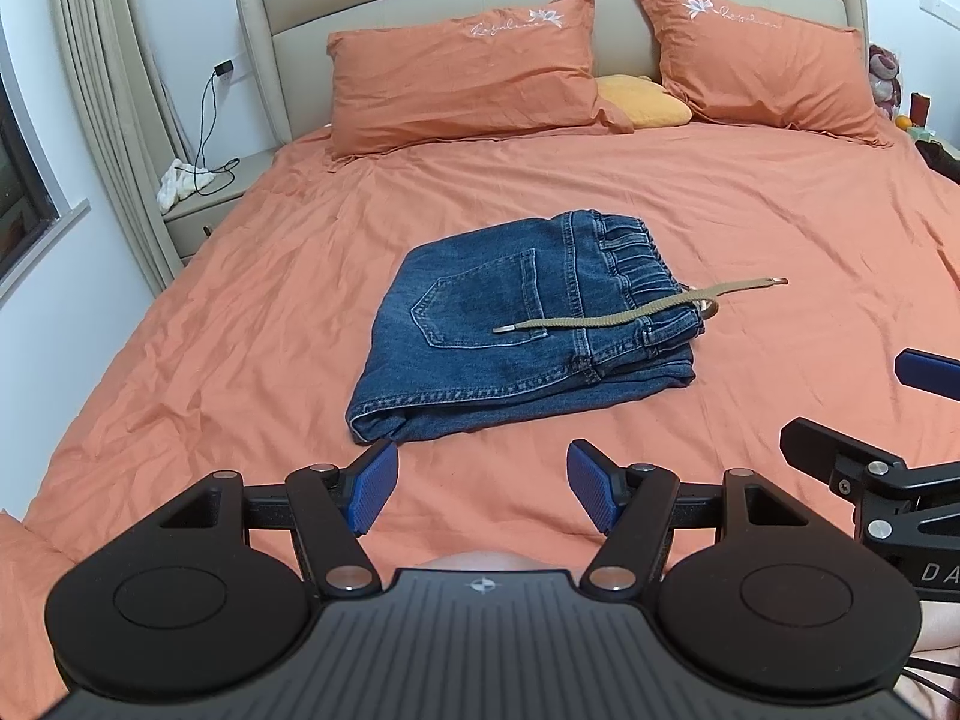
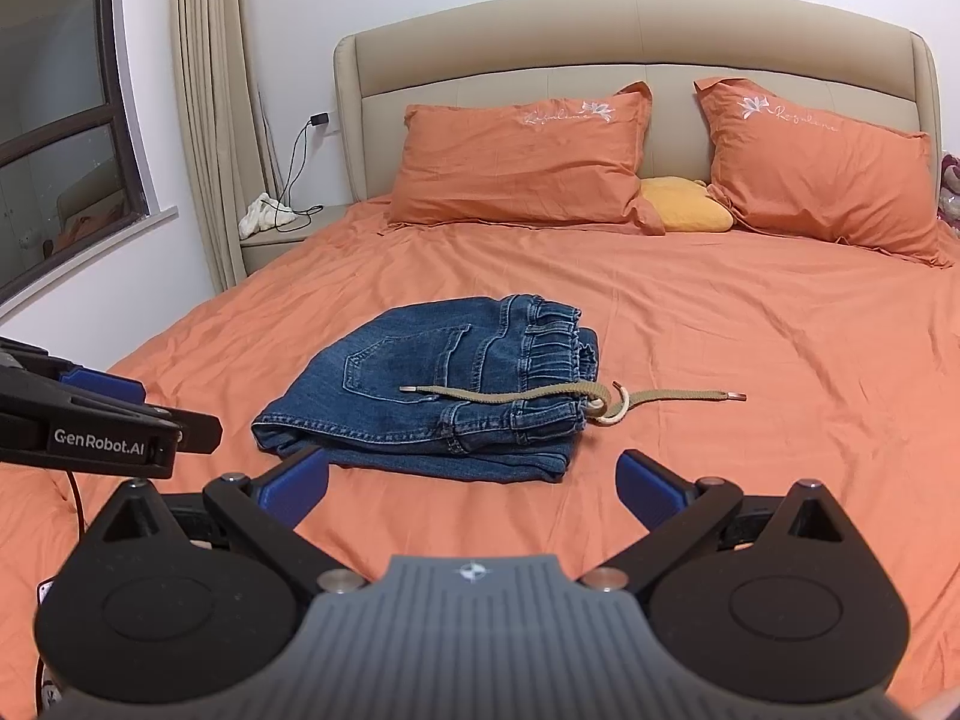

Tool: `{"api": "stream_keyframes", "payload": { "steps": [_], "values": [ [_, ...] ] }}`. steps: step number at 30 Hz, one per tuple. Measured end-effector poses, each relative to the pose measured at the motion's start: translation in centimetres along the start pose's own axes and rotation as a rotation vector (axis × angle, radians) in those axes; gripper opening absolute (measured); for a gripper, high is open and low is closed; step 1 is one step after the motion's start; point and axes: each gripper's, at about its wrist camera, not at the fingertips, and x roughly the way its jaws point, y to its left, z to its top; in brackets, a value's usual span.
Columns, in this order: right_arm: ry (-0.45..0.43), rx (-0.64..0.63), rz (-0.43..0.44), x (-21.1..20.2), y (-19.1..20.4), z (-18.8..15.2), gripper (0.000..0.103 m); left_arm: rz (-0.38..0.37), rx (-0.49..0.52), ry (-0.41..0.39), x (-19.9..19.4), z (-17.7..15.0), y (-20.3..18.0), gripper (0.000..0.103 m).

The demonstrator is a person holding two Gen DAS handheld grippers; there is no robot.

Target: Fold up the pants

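Note:
Blue denim pants [image 1: 516,324] [image 2: 444,390] lie folded into a compact stack in the middle of the orange bed [image 1: 240,312] [image 2: 750,420], waistband to the right, back pocket on top. A tan drawstring [image 1: 636,312] [image 2: 570,396] trails across the top and onto the sheet at the right. My left gripper [image 1: 483,492] hangs open just in front of the stack's near edge, nothing between its blue pads. My right gripper [image 2: 474,483] is open too, near the stack's front edge, holding nothing. Each gripper shows at the side of the other's view.
Two orange pillows [image 1: 462,84] [image 1: 762,66] and a yellow cushion [image 1: 645,102] lean at the beige headboard [image 2: 630,42]. A nightstand [image 1: 204,204] with a white cloth and a cable stands at the left, beside curtains [image 2: 210,120] and a window [image 2: 60,120].

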Motion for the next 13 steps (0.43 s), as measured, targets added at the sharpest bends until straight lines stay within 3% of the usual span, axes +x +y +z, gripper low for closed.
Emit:
{"api": "stream_keyframes", "payload": {
  "steps": [13],
  "values": [
    [0.002, 0.004, -0.003, -0.58, -0.46, -0.06, 0.098, -0.008, 0.020, -0.020, -0.48, 0.28, -0.20, 0.076]
  ]
}}
